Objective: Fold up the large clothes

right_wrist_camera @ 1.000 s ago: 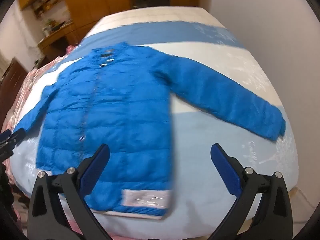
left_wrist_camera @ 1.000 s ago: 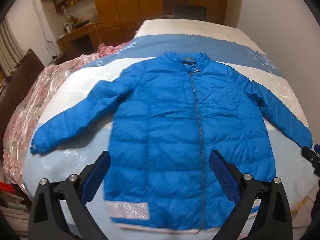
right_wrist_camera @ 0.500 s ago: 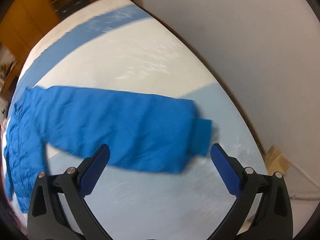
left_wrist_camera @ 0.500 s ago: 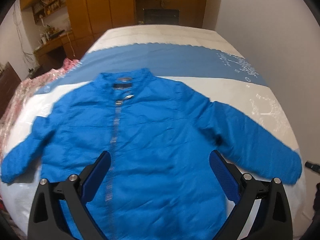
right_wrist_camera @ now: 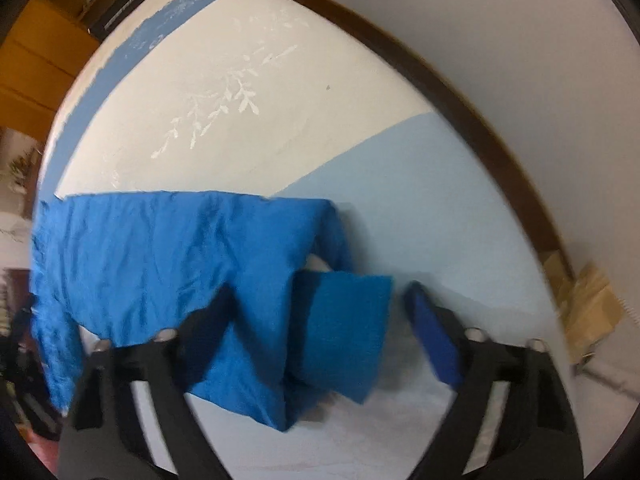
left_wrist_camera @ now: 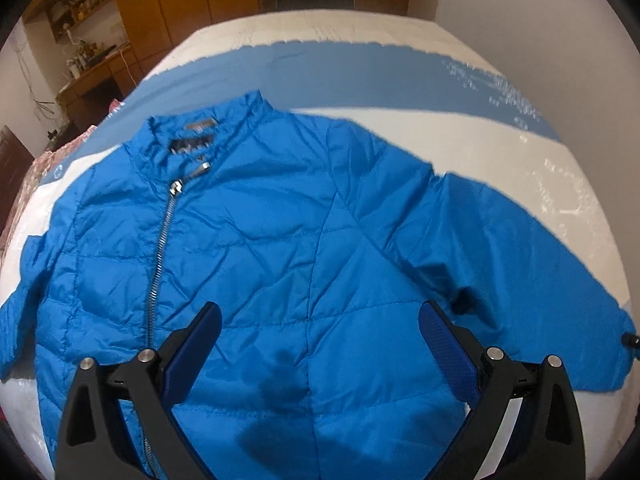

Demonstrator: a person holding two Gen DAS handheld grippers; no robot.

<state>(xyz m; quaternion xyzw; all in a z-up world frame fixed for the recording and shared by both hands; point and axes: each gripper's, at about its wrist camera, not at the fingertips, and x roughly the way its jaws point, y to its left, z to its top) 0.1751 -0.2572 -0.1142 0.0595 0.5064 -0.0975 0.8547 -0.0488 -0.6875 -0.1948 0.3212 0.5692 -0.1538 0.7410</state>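
Note:
A blue puffer jacket (left_wrist_camera: 280, 240) lies spread face up on the bed, zipped, collar toward the far end. My left gripper (left_wrist_camera: 320, 320) is open and hovers over the jacket's chest and right armpit. The jacket's right sleeve (right_wrist_camera: 180, 264) shows in the right wrist view, its ribbed cuff (right_wrist_camera: 344, 328) lying between the fingers of my open right gripper (right_wrist_camera: 320, 300). The left finger is partly hidden under the sleeve fabric. The tip of the right gripper (left_wrist_camera: 630, 338) shows at the cuff in the left wrist view.
The bed (left_wrist_camera: 360, 40) has a white and blue cover. A white wall (right_wrist_camera: 520, 40) runs close along the bed's dark wooden edge (right_wrist_camera: 480, 120). Wooden cupboards (left_wrist_camera: 180, 0) and a cluttered desk (left_wrist_camera: 92, 68) stand beyond the bed's far left. A cardboard piece (right_wrist_camera: 588, 308) lies by the wall.
My left gripper has moved closer over the jacket's chest. My right gripper has moved down onto the right sleeve's cuff, which now lies between its fingers.

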